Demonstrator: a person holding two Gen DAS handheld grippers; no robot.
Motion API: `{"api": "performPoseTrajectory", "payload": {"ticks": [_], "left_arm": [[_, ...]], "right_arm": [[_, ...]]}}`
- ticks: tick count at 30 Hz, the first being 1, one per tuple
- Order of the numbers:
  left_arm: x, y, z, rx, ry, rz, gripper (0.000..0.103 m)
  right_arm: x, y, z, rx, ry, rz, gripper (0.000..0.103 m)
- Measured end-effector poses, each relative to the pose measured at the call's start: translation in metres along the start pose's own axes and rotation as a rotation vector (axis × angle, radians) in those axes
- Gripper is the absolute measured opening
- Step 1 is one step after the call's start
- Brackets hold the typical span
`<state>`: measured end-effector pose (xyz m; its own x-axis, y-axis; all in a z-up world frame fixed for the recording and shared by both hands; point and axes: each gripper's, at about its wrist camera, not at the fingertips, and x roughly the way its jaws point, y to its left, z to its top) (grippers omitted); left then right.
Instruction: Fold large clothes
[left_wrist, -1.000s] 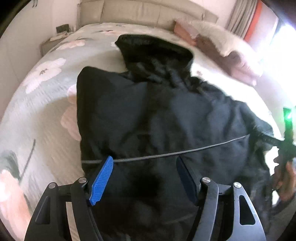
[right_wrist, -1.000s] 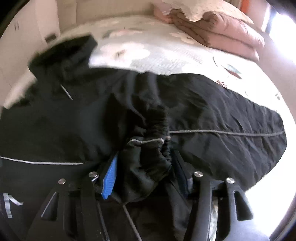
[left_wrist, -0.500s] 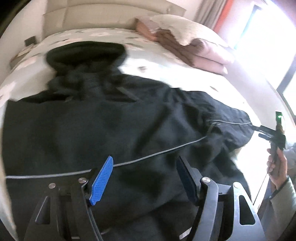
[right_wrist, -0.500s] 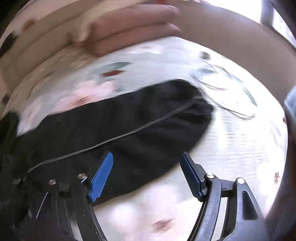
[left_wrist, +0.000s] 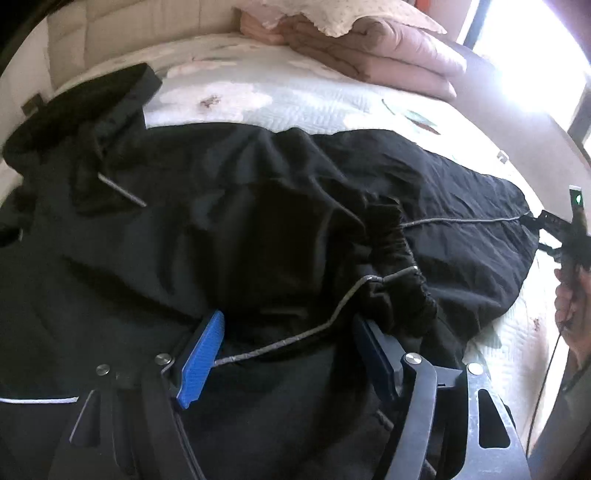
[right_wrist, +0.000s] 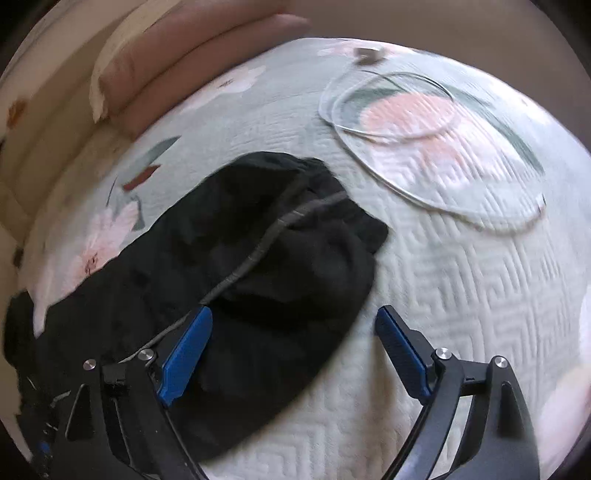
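A large black hooded jacket (left_wrist: 229, 229) with thin grey piping lies spread on the floral bed. Its hood (left_wrist: 81, 99) points to the far left. One sleeve is folded in over the body, its gathered cuff (left_wrist: 399, 284) just ahead of my left gripper (left_wrist: 288, 332), which is open and empty above the fabric. The other sleeve (right_wrist: 266, 254) stretches out across the quilt in the right wrist view. My right gripper (right_wrist: 291, 328) is open and empty over that sleeve; it also shows at the right edge of the left wrist view (left_wrist: 565, 236).
Folded pink blankets (left_wrist: 369, 48) and a cream pillow lie at the head of the bed. A thin white cable (right_wrist: 388, 122) is coiled on the quilt beyond the sleeve end. A bright window is at the far right.
The right gripper let go of the gathered cuff, opened, and swung out over the outstretched sleeve. The left gripper swung right toward the folded-in cuff, still open.
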<state>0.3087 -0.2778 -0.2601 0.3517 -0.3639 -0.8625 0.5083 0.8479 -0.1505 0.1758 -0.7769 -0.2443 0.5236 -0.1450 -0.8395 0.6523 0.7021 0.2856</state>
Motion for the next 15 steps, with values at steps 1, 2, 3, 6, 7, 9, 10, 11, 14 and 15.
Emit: {"api": "performPoseTrajectory", "payload": {"ticks": [1, 2, 3, 6, 7, 9, 10, 11, 14, 15], "left_arm": [[-0.002, 0.000, 0.000, -0.005, 0.002, -0.001, 0.073], [-0.003, 0.001, 0.000, -0.010, 0.001, -0.006, 0.073], [-0.006, 0.002, -0.001, -0.022, -0.001, -0.015, 0.073], [-0.011, 0.006, -0.003, -0.059, -0.015, -0.040, 0.073], [-0.010, 0.006, -0.004, -0.056, -0.009, -0.034, 0.073], [-0.002, 0.005, -0.003, -0.039, 0.007, -0.010, 0.074], [0.001, 0.004, -0.003, -0.029, 0.008, -0.002, 0.074], [0.000, 0.004, -0.001, -0.026, 0.008, -0.001, 0.074], [-0.013, 0.009, 0.000, -0.037, 0.002, -0.040, 0.074], [-0.024, 0.013, -0.001, -0.048, -0.017, -0.059, 0.074]], "right_arm": [[-0.003, 0.003, 0.002, -0.013, 0.005, 0.030, 0.036], [-0.010, 0.009, 0.004, -0.039, -0.009, 0.030, 0.024], [-0.019, 0.013, 0.004, -0.063, -0.032, 0.020, 0.020], [-0.043, 0.015, 0.000, -0.093, -0.105, -0.023, 0.019], [-0.040, 0.011, -0.002, -0.092, -0.096, -0.061, 0.018], [-0.020, 0.004, -0.002, -0.086, -0.035, -0.117, 0.017], [-0.006, 0.000, -0.004, -0.075, 0.008, -0.134, 0.017], [0.000, -0.003, -0.006, -0.072, 0.017, -0.133, 0.017], [-0.010, 0.010, -0.003, -0.107, 0.007, -0.177, 0.017], [-0.017, 0.017, -0.003, -0.123, -0.007, -0.165, 0.015]]}}
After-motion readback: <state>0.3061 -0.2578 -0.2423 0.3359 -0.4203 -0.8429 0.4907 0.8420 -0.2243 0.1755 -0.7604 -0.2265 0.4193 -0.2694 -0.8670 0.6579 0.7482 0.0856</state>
